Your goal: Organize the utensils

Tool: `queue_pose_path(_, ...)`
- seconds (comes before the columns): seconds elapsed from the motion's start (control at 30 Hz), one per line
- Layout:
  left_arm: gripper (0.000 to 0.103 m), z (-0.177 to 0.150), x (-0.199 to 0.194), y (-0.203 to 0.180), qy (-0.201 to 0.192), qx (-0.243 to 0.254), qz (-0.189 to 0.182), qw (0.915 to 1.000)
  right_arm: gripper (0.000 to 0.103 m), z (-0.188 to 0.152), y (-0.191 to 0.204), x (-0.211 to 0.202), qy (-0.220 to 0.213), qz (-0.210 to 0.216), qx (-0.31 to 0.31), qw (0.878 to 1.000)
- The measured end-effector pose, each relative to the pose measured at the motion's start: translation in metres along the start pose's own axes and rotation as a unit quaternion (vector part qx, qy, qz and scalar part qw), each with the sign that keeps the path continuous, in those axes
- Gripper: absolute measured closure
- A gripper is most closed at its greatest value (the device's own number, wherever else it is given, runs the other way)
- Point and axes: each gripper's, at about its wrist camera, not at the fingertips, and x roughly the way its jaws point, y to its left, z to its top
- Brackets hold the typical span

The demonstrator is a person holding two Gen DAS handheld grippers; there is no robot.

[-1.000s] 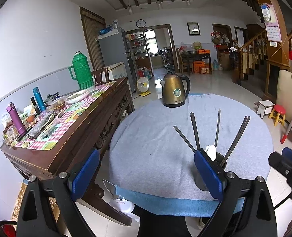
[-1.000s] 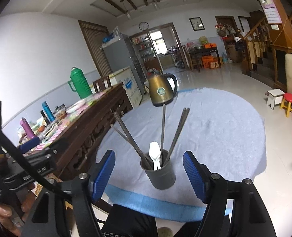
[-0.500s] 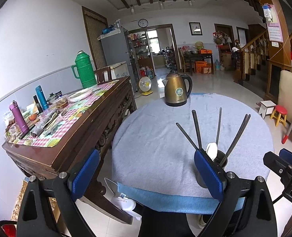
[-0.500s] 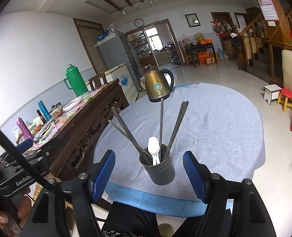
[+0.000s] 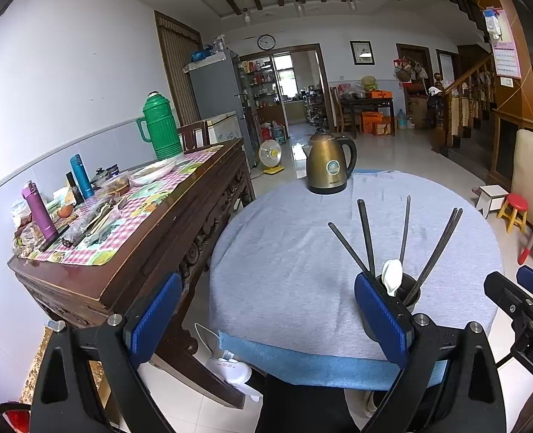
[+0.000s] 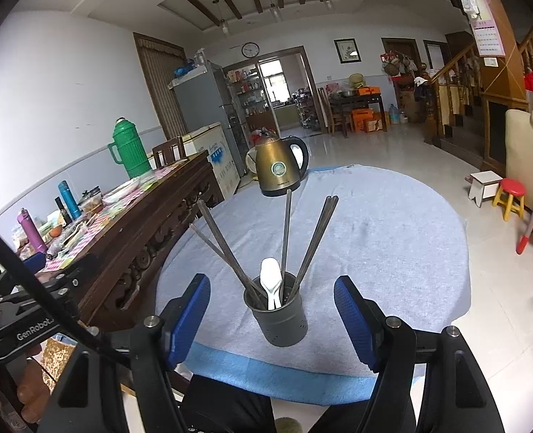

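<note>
A dark grey utensil holder [image 6: 282, 319] stands near the front edge of the round table with the grey cloth [image 6: 392, 234]. In it are several dark chopsticks [image 6: 317, 238] and a white spoon [image 6: 271, 269]. My right gripper [image 6: 271, 279] is open, and the holder sits just beyond it between the two blue pads [image 6: 189, 317], untouched. My left gripper [image 5: 268, 278] is open over the cloth [image 5: 284, 252] with nothing in it. Its right finger [image 5: 382, 317] hides most of the holder [image 5: 409, 290], while the chopsticks [image 5: 439, 249] and spoon [image 5: 392, 276] stick up above it.
A brass kettle [image 5: 327, 169] stands at the table's far side. Left of the table is a cluttered wooden sideboard [image 5: 151, 223] with a green thermos [image 5: 160, 126]. A red stool [image 5: 515, 213] and a staircase are on the right. A hand [image 6: 32, 393] holds the left gripper.
Both views shift only slightly. Both grippers stay open and the holder keeps its place.
</note>
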Motion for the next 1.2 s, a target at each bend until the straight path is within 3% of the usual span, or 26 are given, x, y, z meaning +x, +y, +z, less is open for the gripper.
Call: queue_pose_path(1.2, 0.006, -0.0006, -0.0004, -0.0002, 0.002, -0.001, -0.001, 1.0000, 0.028, -0.0040, -0.0011, 0.0034, 0.007, 0.008, 0.010, 1.000)
